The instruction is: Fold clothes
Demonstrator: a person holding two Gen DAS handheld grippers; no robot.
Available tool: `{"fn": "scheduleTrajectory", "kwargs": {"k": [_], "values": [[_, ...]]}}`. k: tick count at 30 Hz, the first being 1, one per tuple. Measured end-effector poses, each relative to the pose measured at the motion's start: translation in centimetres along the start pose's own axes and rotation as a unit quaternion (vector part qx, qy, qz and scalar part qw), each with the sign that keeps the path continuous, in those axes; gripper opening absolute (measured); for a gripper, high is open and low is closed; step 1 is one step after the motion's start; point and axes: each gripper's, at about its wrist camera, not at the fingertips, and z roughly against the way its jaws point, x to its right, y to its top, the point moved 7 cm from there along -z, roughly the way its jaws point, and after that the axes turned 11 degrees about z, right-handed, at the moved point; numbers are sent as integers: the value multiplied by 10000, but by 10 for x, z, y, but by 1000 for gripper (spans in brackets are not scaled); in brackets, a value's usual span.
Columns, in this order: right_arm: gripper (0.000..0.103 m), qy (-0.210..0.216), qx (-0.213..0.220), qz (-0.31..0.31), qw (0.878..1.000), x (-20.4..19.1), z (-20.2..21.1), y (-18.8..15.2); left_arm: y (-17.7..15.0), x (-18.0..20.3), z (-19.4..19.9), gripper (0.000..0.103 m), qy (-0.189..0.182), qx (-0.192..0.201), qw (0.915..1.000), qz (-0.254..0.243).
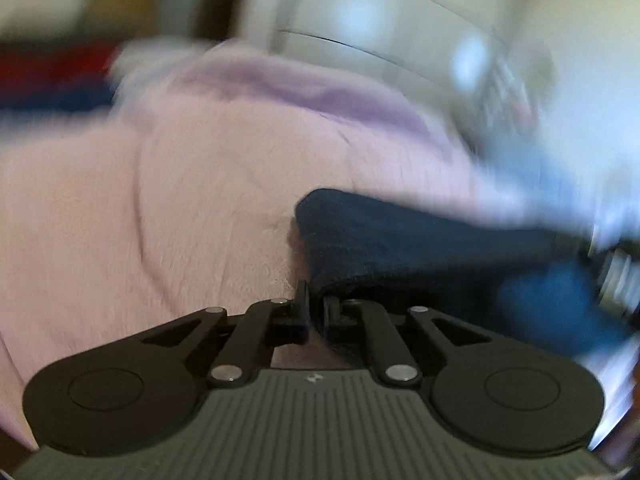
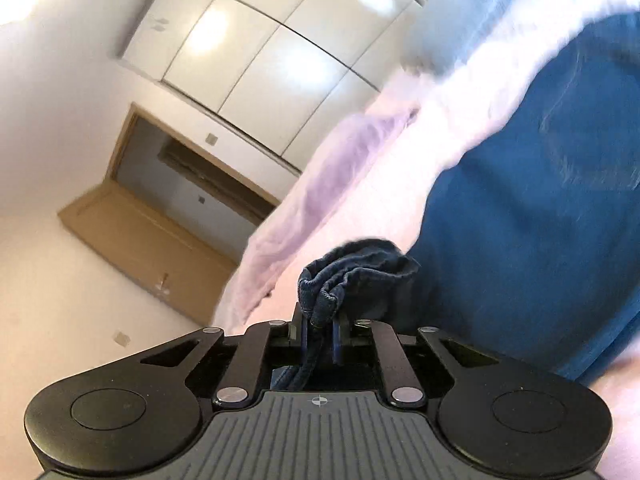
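Between the fingers of the left gripper (image 1: 316,306), the jaws stand nearly together and pinch a dark edge of the navy garment (image 1: 420,240), which runs from the fingertips away to the right across the pink bedspread (image 1: 140,220). Left wrist view is heavily motion-blurred; a lilac fold of the bedspread rises behind, and pale cabinet doors (image 1: 360,12) fill the background. A red and dark blue shape at the far left edge is too smeared to identify.

Right wrist view, tilted: the right gripper (image 2: 318,326) is likewise closed to a narrow gap, clamping a bunched, hemmed corner of the navy garment (image 2: 356,272); a strand of the fabric hangs down between the fingers towards the gripper body. To the right, the garment's broad blue body (image 2: 540,220) lies against the bedspread (image 2: 352,208). White cabinet doors (image 2: 260,52) and a wooden door frame (image 2: 120,152) show behind, and a pale blue blurred cloth (image 2: 452,20) sits at the upper right.
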Motion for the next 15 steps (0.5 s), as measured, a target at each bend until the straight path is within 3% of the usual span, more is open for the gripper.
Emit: {"fn": "scheduleTrajectory", "kwargs": {"k": [1,3,6,10,12,15], "values": [[9,-281,-240,15,9993,12,-2,-6,-6,11,-5,7,215,15,9977,-649],[9,-565,-499,-171,9970,32,-5,-19,-18,25,-10,7,430,-32,9885,-1447],[9,-741,-648,-505,9939,52,-8,-33,-21,29,-6,10,553,17,9807,-1877],[9,-547,-40,423,9976,16,9,-7,-23,29,-6,15,525,41,9771,-2060],[9,-715,-108,611,9955,17,10,-6,-33,38,-9,13,551,4,9671,-2482],[9,-771,-318,397,9957,34,8,-14,-49,50,-11,10,693,57,9436,-3237]]}}
